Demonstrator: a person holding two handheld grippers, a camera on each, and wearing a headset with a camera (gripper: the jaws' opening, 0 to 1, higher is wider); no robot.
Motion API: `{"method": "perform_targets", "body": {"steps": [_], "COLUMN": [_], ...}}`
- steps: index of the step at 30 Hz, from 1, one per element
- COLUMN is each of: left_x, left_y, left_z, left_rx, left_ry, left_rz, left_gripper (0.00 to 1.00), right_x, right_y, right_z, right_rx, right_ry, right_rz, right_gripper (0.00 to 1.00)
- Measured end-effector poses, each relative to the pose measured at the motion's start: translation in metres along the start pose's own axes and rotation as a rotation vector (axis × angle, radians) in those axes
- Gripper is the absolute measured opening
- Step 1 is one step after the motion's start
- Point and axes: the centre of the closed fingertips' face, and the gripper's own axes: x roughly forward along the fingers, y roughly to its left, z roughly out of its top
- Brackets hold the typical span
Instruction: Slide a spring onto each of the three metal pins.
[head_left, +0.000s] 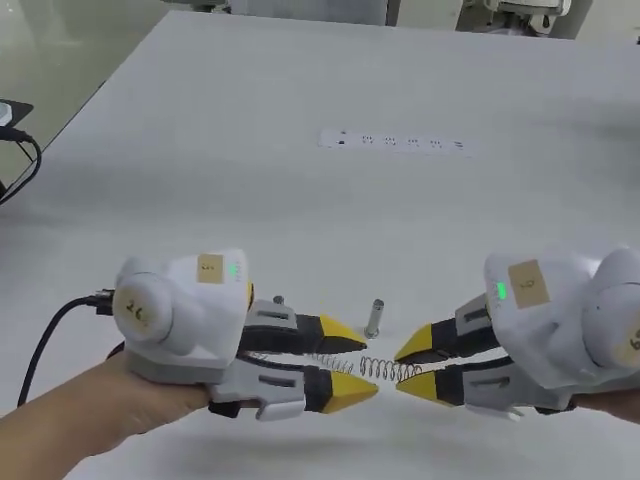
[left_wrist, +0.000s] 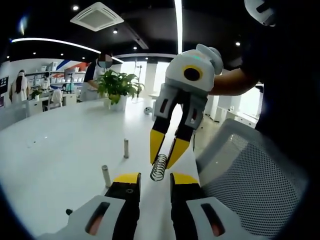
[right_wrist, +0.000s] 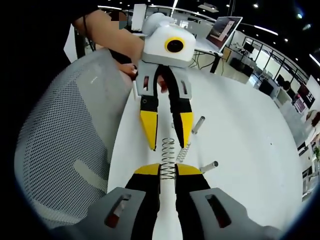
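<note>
Head view: the right gripper (head_left: 398, 370), nearly closed, pinches one end of the spring (head_left: 385, 367). The left gripper (head_left: 371, 368) stands part open around the other end and grips nothing. A metal pin (head_left: 376, 318) stands upright just behind.
Left gripper view: the spring hangs from the right tips, so a weak pinch may release it.
Right gripper view: the unsupported spring may bend and miss the metal pin.

I see the left gripper (head_left: 368, 367) with its jaws spread around one end of the spring (head_left: 385, 368). The right gripper (head_left: 399, 370) pinches the other end. A pin (head_left: 376, 318) stands just beyond the facing tips.
</note>
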Motion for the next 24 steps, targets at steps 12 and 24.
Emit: {"method": "perform_targets", "body": {"steps": [12, 24], "left_x": [0.0031, 0.0020], "left_y": [-0.0032, 0.0007], "left_z": [0.0006, 0.0007], "left_rx": [0.014, 0.023], "left_ry": [0.001, -0.001], "left_rz": [-0.031, -0.053], "left_gripper": [0.06, 0.02], "right_x": [0.0016, 0.0047], "right_y": [0.0021, -0.0027], "right_z": [0.0032, 0.0051], "right_rx": [-0.010, 0.012], "right_ry": [-0.005, -0.019], "right_rz": [0.005, 0.003], "right_gripper": [0.08, 0.08]}}
